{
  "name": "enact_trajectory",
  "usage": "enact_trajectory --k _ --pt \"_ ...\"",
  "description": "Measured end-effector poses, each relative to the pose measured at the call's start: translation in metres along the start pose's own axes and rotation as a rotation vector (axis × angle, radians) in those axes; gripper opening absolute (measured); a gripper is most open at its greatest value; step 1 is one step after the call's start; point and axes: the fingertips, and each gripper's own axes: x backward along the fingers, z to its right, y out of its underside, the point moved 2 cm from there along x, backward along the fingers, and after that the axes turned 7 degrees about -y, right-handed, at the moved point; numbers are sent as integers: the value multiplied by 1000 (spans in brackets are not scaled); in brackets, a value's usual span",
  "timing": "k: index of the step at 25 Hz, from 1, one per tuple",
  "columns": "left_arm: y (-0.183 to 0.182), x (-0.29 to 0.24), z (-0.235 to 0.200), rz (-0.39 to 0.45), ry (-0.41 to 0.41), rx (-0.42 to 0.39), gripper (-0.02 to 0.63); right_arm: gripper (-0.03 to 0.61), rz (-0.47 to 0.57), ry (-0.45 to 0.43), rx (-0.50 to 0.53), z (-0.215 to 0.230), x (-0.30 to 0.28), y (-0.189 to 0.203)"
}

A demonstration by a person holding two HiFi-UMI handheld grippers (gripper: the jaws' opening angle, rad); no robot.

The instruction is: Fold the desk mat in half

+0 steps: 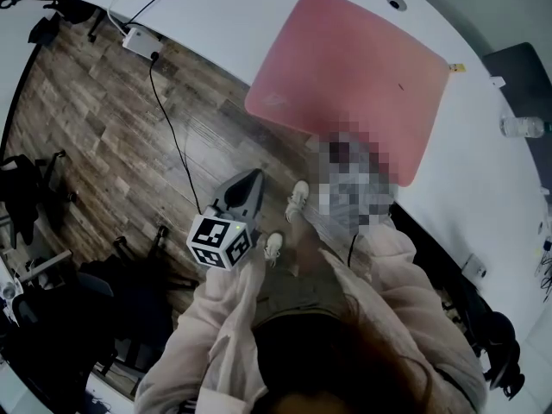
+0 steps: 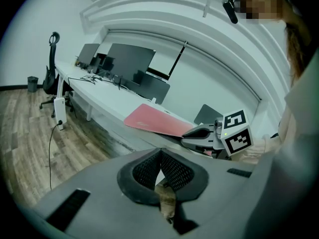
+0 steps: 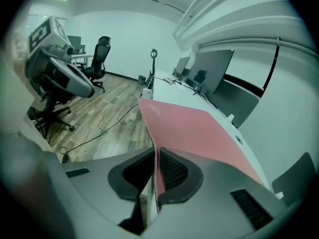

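1. Desk mat (image 3: 199,128): pink, rectangular, with rounded corners and a stitched border. It lies flat on the white desk (image 1: 483,188), its near long edge running along the desk's front edge and seeming to stick out slightly past it. It is unfolded; the fold is not yet begun.
2. Right gripper (image 3: 157,171): the jaws are closed on the mat's near edge, close to one corner, with the thin pink border pinched between the ribbed pads. In the head view a blurred patch covers this spot.
3. Left gripper (image 2: 160,158): the jaws are together with nothing between them. It hangs over the wooden floor (image 1: 112,119), well clear of the desk and the mat.
4. Handling, judged:
   - The mat looks thin, light and limp, so it should bend readily and not hold a shape.
   - A single pinch will probably let the free corner sag or drag.
   - The underside may cling to the desk top.
5. Grip points, judged: the two near corners or the border just inside them, since the overhang there gives the jaws room. The left gripper should take the same edge further along before lifting, and both should then carry it evenly to the far edge.
6. Background: dark monitors (image 3: 209,68) farther along the desk, apart from the mat.
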Motion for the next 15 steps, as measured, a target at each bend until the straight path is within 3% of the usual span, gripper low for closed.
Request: enact_trajectory --k 6,15 --pt "-12 -9 10 8 5 -19 26 34 24 -76 -36 12 10 -8" --pt "-38 -31 33 27 15 -65 26 34 47 -188 -7 28 21 -15"
